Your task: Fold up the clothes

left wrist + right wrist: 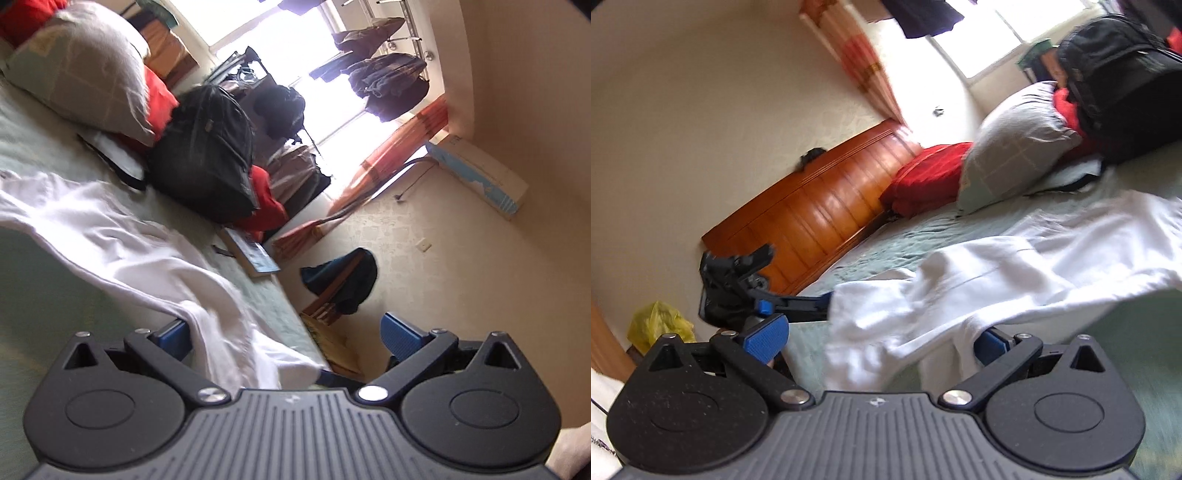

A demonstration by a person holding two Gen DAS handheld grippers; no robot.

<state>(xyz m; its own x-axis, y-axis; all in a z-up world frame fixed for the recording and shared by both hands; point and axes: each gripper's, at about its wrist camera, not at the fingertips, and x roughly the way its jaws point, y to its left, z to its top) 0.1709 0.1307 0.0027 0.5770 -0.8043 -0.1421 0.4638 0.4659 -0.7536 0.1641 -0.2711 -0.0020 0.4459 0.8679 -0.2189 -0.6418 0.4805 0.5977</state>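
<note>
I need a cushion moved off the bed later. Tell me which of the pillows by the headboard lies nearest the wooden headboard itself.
The flat red pillow, lying against the orange-brown wooden headboard. The plump grey checked pillow sits farther along, toward the black backpack.

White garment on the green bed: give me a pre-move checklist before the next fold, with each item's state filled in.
1. Left gripper is wide open, with the white cloth garment draped between its blue pads: not gripped, not ok.
2. Right gripper is also wide open, with cloth lying between its pads: not gripped, not ok.
3. The garment is rumpled rather than flat, with heavy wrinkles in both views: not ok.
4. Fold area on the green quilted bedspread beside the garment: bare, ok.
5. Black backpack and grey checked pillow sit apart from the garment: ok.
6. Garment type and which edge faces the grippers: cannot tell.
</note>
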